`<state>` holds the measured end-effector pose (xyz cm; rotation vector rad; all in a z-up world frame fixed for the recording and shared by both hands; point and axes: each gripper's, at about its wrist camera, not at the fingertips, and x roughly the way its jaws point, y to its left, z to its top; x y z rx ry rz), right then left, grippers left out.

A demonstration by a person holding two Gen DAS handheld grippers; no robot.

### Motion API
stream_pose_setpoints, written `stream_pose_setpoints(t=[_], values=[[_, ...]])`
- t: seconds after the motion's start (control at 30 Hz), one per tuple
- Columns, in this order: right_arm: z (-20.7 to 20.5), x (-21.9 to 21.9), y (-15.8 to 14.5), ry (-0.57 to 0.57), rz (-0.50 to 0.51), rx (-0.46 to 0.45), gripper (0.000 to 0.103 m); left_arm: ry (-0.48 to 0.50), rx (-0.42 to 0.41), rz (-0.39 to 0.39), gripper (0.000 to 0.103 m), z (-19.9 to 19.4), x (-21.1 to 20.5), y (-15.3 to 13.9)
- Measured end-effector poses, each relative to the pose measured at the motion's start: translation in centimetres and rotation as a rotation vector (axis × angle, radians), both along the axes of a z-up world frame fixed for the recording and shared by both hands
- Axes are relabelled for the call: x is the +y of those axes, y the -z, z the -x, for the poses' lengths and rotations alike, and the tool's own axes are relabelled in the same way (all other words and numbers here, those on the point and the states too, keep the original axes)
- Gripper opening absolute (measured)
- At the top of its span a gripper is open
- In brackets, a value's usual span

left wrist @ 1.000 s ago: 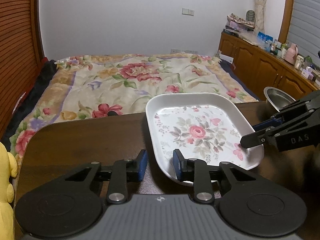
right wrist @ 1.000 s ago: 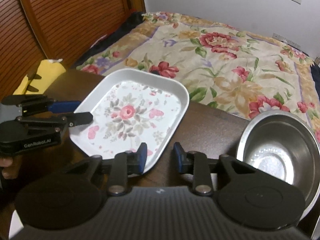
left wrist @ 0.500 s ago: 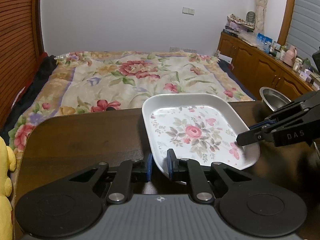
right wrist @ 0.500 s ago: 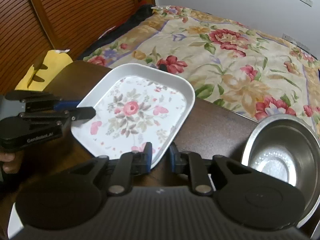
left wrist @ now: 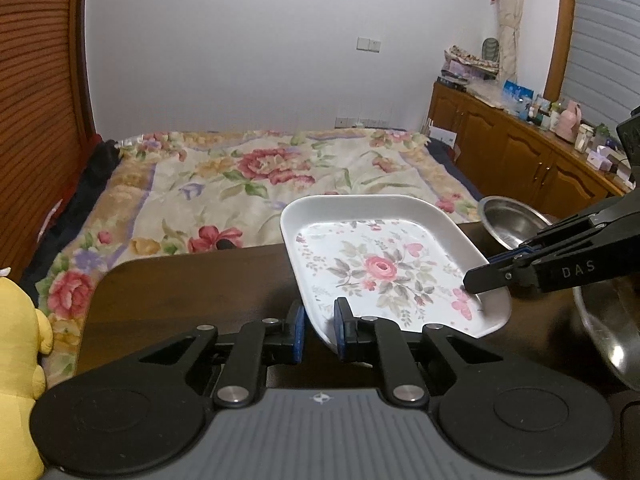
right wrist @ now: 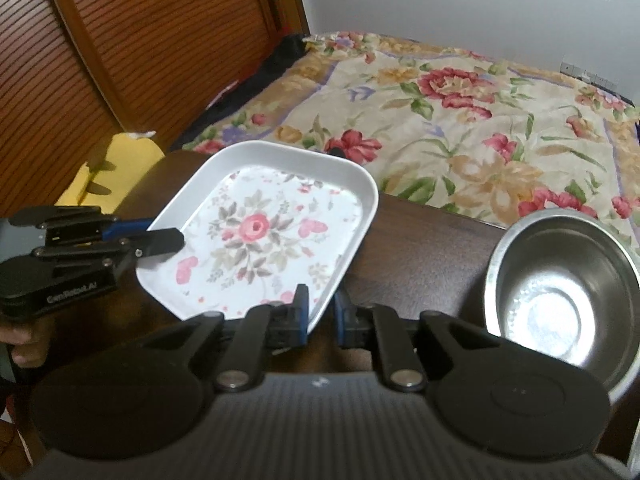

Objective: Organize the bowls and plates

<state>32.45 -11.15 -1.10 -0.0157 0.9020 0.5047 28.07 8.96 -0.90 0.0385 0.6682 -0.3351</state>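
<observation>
A white square plate with a rose pattern [left wrist: 384,268] [right wrist: 260,236] hangs tilted above the dark wooden table [left wrist: 180,292], held at two rims. My left gripper [left wrist: 319,332] is shut on its near left rim. My right gripper [right wrist: 320,316] is shut on the opposite rim, and it shows in the left wrist view as a black arm [left wrist: 488,278] reaching in from the right. The left gripper [right wrist: 176,240] also appears at the plate's left edge in the right wrist view. A steel bowl [right wrist: 560,292] [left wrist: 508,220] stands on the table to the right of the plate.
A bed with a floral cover [left wrist: 248,184] lies beyond the table's far edge. A yellow plush toy [left wrist: 20,356] sits at the left. A second steel rim [left wrist: 608,336] shows at the far right. Wooden cabinets [left wrist: 520,152] with clutter line the right wall.
Both grippers closed onto the plate's rims, from open a second ago. The plate has since lifted off the table and tilted.
</observation>
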Motion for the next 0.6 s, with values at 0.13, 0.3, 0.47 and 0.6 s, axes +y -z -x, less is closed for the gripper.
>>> stream_pose_setpoints(t=[0.13,0.3,0.47,0.6], values=[[1.3,-0.4,-1.2,0.004,-0.018,-0.029,0.014,0.0,-0.024,0.004,0.017,1.9,0.0,-1.3],[3.3,-0.7,-2.3,0.0,-0.02,-0.063,0.014,0.002,-0.047,0.003,0.017,4.3,-0.2,-2.3],[5.3,-1.1,-3.1,-0.003,-0.031,-0.086,0.014,0.009,-0.06,-0.005,0.017,6.4,-0.5,-2.9],[6.8,-1.4,-3.5,-0.007,-0.023,-0.098,0.014,0.011,-0.07,-0.013,0.018,7.8,-0.6,-3.2]])
